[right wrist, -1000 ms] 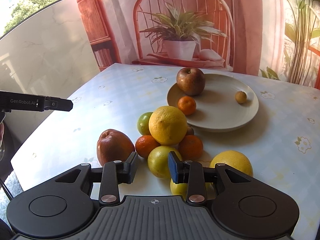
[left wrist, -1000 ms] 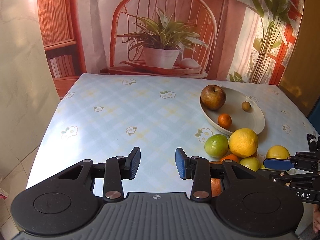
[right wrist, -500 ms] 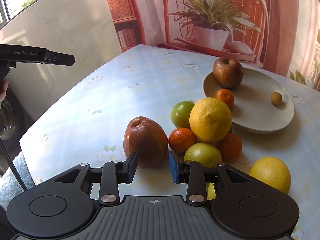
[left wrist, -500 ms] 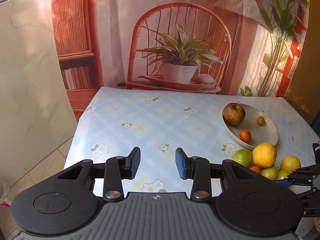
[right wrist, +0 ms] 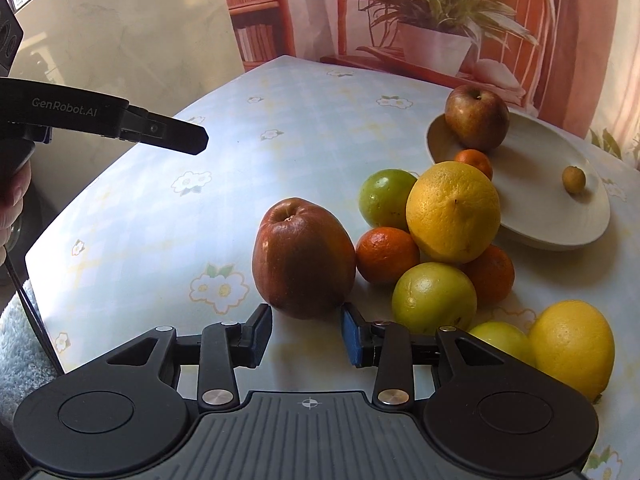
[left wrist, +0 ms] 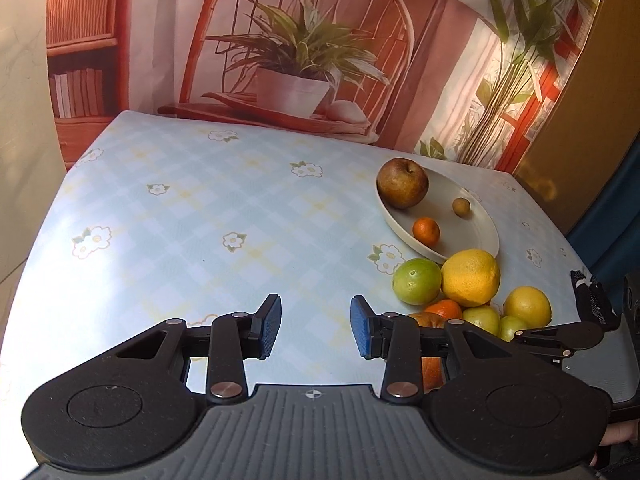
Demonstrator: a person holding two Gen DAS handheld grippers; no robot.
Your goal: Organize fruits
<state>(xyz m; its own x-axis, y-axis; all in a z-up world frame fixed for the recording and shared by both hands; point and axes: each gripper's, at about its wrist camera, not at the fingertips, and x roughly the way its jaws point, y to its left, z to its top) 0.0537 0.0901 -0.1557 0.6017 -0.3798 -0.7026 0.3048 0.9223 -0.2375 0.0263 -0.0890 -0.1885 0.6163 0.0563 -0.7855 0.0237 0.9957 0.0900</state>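
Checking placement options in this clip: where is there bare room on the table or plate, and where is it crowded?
Free: the tablecloth left of the plate and the red apple; also the plate's middle, between its apple, mandarin and small brown fruit. Crowded: the citrus pile between the red apple and the plate's near rim.

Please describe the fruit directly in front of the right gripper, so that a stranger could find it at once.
Find the pale plate on the flowered table, then the heap of loose fruit beside it. At the heap's left edge stands a dark red apple, just ahead of the right gripper. It is the only red, stemmed fruit off the plate; its neighbours are orange, yellow or green.
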